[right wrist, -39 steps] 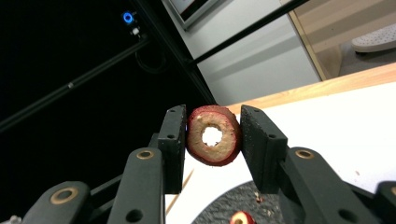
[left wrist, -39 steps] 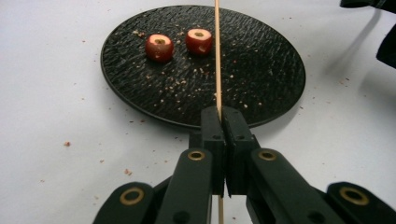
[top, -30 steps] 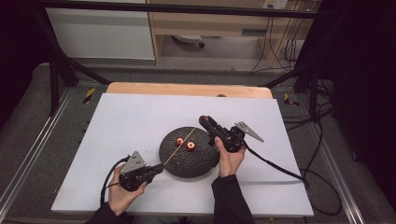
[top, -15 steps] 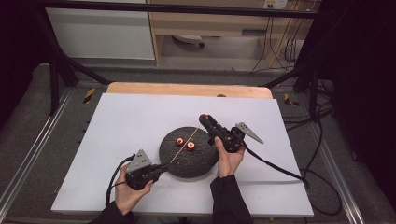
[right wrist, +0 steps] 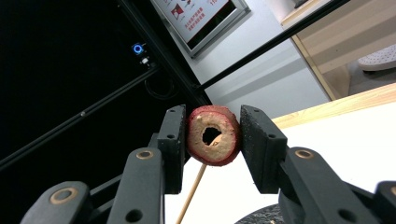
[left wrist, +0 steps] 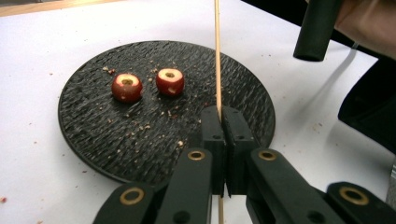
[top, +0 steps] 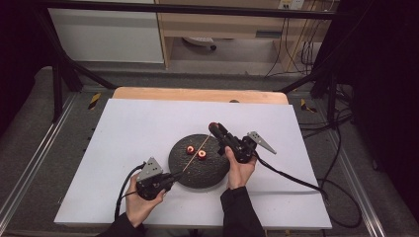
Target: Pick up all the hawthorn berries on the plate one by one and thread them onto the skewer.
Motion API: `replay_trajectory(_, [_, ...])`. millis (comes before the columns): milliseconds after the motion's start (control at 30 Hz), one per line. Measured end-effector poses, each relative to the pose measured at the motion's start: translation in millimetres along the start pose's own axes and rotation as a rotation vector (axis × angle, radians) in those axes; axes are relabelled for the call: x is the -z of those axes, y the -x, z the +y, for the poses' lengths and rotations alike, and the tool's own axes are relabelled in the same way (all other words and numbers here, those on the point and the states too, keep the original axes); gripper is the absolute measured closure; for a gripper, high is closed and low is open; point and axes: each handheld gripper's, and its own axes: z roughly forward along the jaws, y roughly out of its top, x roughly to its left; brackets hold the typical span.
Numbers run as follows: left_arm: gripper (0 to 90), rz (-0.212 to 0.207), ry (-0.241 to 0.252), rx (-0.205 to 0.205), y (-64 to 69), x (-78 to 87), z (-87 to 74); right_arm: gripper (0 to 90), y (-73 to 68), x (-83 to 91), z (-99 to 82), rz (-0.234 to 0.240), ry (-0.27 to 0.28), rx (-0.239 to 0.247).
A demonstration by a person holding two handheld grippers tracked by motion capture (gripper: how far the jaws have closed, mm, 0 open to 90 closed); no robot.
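Note:
A dark round plate (top: 197, 173) lies on the white table with two red cored fruit pieces (top: 190, 149) (top: 202, 154) on it. My left gripper (top: 170, 177), at the plate's near left edge, is shut on a thin wooden skewer (top: 195, 154) that slants up over the plate. In the left gripper view the skewer (left wrist: 217, 56) rises from the closed jaws, past the two fruit pieces (left wrist: 126, 87) (left wrist: 169, 81). My right gripper (top: 213, 127) is shut on a third cored fruit piece (right wrist: 214, 135) above the plate's far edge. The skewer's tip (right wrist: 191, 196) meets that piece's lower edge.
Crumbs are scattered over the plate (left wrist: 93, 130) and the white table top (top: 123, 128). A wooden strip (top: 197, 95) runs along the table's far edge. Black cables (top: 291, 175) trail from both grippers across the near right of the table.
My left gripper has shifted slightly right toward the plate, carrying the skewer's tip up toward the fruit piece in the right gripper. The right gripper has stayed in place.

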Motion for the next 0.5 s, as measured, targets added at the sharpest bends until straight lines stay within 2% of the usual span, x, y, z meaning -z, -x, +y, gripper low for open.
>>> replay_trajectory(367, [88.4,0.010,0.036,0.026,10.1,-8.4,8.5,62.9,-1.5,1.1,-2.9,0.009,0.027,-0.014])
replay_trajectory(500, [88.4,0.016,0.035,0.020,12.2,-11.7,11.3,62.9,-2.6,2.6,-4.5,0.014,0.026,-0.014])
